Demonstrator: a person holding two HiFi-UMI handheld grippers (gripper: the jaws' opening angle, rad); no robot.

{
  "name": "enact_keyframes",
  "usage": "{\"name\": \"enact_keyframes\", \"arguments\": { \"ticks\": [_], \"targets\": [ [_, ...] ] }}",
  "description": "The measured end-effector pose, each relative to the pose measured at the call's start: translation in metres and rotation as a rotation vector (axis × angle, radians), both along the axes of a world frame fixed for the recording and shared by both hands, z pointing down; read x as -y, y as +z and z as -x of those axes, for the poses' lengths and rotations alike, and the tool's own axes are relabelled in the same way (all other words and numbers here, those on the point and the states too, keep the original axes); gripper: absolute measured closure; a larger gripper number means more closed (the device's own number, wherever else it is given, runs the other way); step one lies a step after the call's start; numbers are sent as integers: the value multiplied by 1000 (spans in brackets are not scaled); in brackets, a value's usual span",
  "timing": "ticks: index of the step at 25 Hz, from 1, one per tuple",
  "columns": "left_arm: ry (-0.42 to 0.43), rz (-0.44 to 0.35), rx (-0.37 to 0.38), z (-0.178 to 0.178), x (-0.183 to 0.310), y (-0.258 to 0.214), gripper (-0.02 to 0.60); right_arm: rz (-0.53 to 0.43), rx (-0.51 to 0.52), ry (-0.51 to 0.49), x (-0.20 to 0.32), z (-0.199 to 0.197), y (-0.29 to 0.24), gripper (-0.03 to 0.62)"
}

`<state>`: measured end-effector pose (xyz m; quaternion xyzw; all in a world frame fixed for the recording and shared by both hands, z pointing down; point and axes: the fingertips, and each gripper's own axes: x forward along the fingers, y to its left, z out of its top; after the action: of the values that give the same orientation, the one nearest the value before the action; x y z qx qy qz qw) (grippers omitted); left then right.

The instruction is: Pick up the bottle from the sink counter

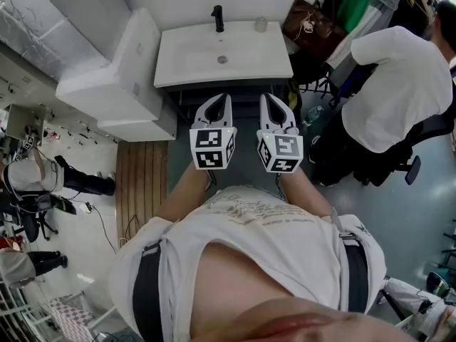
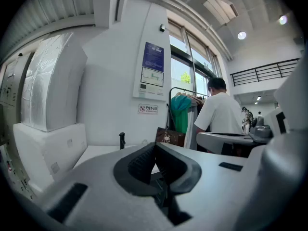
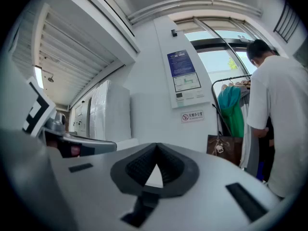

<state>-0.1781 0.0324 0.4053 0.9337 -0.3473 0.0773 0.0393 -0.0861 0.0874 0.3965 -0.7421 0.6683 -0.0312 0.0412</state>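
site: we face a white sink counter and look steeply down on it in the head view.
bottle: small and pale, upright at the counter's back edge, right of the black faucet and near the right rear corner. Nothing touches it.
drain: in the middle of the basin, in front of the faucet.
left gripper: we hold it just short of the counter's front edge, pointing toward the basin, well apart from the bottle.
left pads: in the left gripper view the tips are pressed together and nothing sits between them.
right gripper: just beside the left one, also short of the front edge and well apart from the bottle.
right pads: in the right gripper view the tips meet, with only a small empty wedge behind them.
marker cubes: one on each gripper, left and right, close to our shirt.
surroundings: a brown bag sits right of the counter. A person in a white shirt bends over farther right. White blocks stand against the counter's left side.
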Motion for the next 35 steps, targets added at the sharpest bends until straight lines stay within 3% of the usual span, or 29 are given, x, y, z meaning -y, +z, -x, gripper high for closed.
{"name": "enact_keyframes", "arguments": {
  "ticks": [18, 27, 35],
  "targets": [
    [8, 5, 14, -22, -7, 5, 560, -1, 44, 18, -6, -22, 5, 571],
    [4, 1, 26, -52, -18, 8, 560, 10, 25, 5, -15, -49, 10, 571],
    [-46, 3, -19, -78, -26, 7, 560, -3, -11, -34, -25, -83, 11, 571]
  ]
}}
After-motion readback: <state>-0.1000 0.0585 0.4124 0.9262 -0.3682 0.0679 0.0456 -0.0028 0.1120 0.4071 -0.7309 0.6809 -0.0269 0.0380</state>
